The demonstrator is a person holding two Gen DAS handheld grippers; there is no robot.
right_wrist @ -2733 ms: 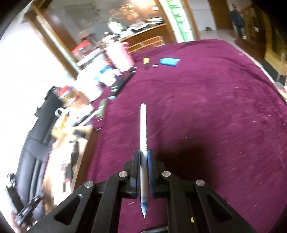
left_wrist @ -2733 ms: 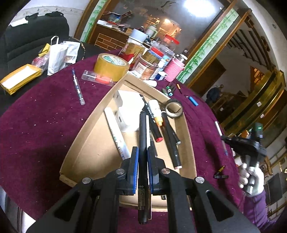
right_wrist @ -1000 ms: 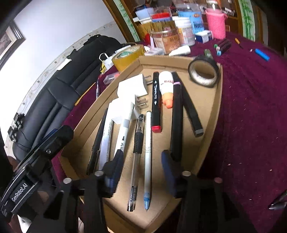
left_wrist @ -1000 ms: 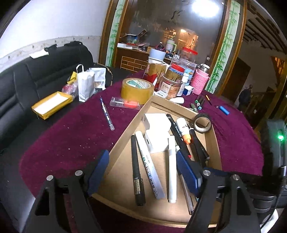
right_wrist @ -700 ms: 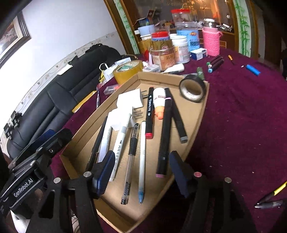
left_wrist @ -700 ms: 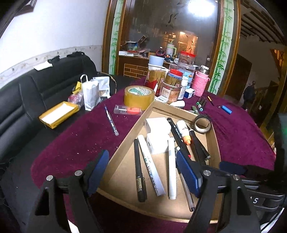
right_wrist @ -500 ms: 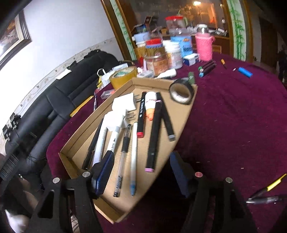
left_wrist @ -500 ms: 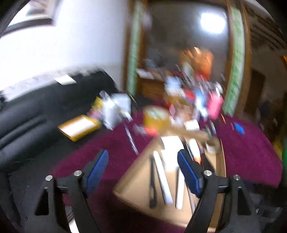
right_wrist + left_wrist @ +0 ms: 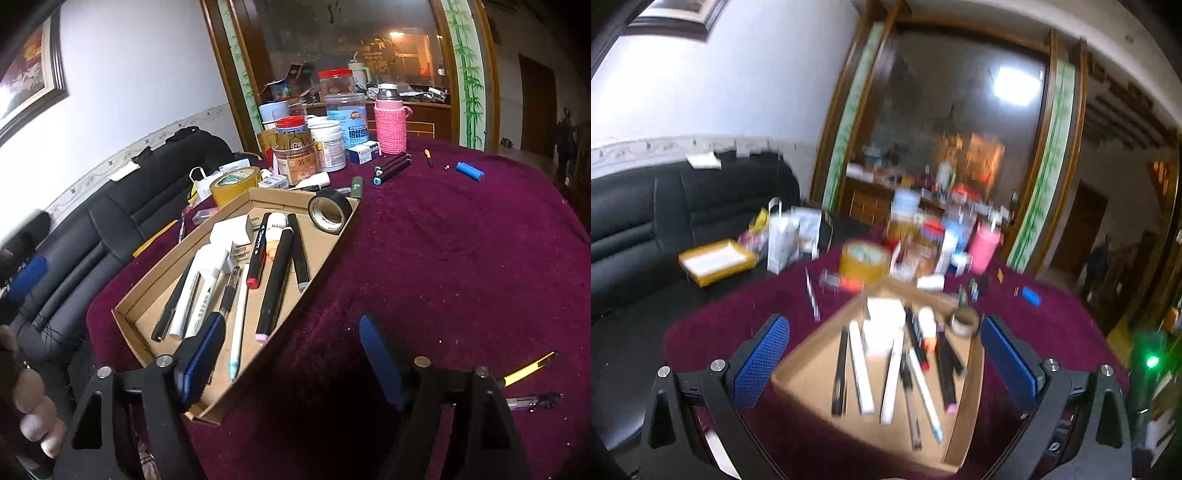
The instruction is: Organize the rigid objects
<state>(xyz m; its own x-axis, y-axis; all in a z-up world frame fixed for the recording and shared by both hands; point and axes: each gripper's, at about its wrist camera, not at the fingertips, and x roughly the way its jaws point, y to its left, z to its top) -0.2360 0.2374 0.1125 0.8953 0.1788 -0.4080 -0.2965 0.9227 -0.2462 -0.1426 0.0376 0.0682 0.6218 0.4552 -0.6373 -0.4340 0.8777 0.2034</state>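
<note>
Cardboard tray [image 9: 317,258] is seen on a maroon cloth [image 9: 461,258], holding pens and markers laid roughly parallel. A white pen [image 9: 238,317] with a blue tip lies near the tray's centre, a black marker [image 9: 275,284] with a pink end at its 3 o'clock side, a red-capped marker [image 9: 258,254] toward 12 o'clock. A black tape roll [image 9: 330,212] sits in the tray's far corner at 1 o'clock, 2 white plugs [image 9: 231,232] at 11 o'clock. Yellow tape [image 9: 234,184] stands outside the tray, beyond its far end. Jars [image 9: 295,155] and a pink bottle [image 9: 390,125] are grouped at 12 o'clock. A blue lighter [image 9: 470,171] lies apart at 1 o'clock.

The left gripper [image 9: 884,365] is spread wide, nothing between its pads; its jaws have just been opening. The left view is blurred. The right gripper [image 9: 291,365] is likewise apart and empty, having just been opening, over the tray's near edge. A yellow pen [image 9: 528,369] lies at 4 o'clock.
</note>
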